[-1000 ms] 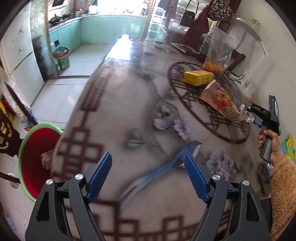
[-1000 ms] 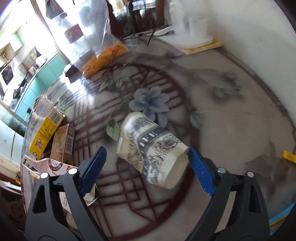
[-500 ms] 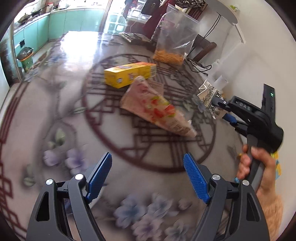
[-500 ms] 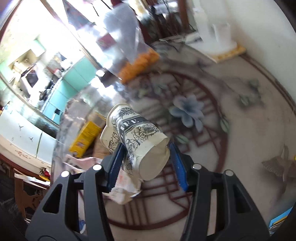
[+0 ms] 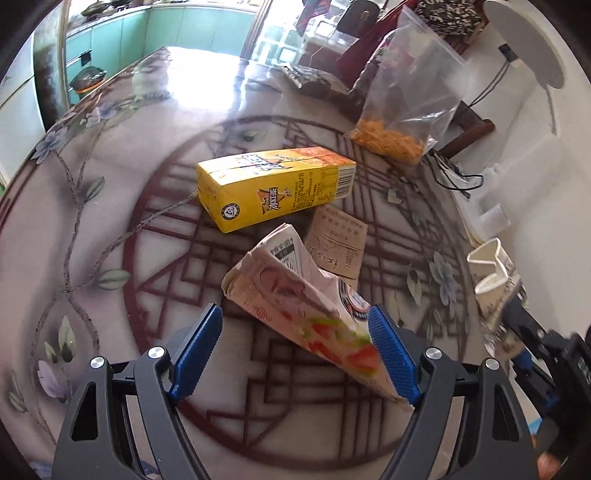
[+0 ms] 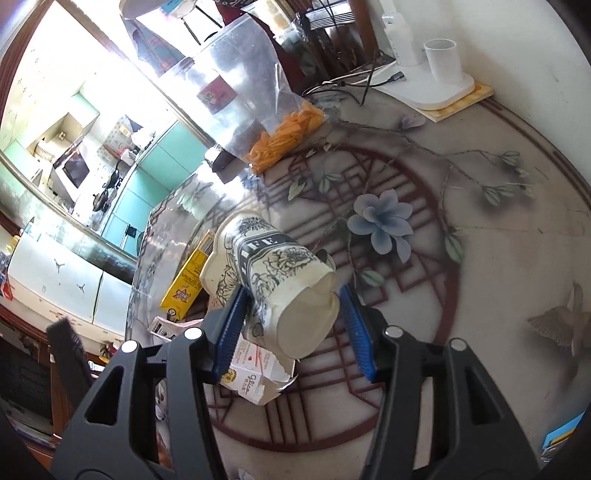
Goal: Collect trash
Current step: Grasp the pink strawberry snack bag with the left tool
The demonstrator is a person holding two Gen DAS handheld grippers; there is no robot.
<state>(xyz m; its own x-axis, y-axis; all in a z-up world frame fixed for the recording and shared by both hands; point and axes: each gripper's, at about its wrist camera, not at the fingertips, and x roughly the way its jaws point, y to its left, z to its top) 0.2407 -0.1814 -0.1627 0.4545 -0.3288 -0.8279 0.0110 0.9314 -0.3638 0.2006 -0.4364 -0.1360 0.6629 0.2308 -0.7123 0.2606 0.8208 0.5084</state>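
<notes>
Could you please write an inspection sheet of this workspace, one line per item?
Surface: glossy table printed with flowers and a dark lattice circle.
Job's things: crushed paper cup; flattened pink carton; yellow drink carton; brown paper slip partly under the pink carton.
Clutter: clear bag of orange snacks; white stand with a tube.
Grippers: left gripper open, its right pad against the pink carton; right gripper shut on the paper cup, which is off the table.
Cables: dark cables by the white stand.
Surroundings: green kitchen cabinets, white wall.
</notes>
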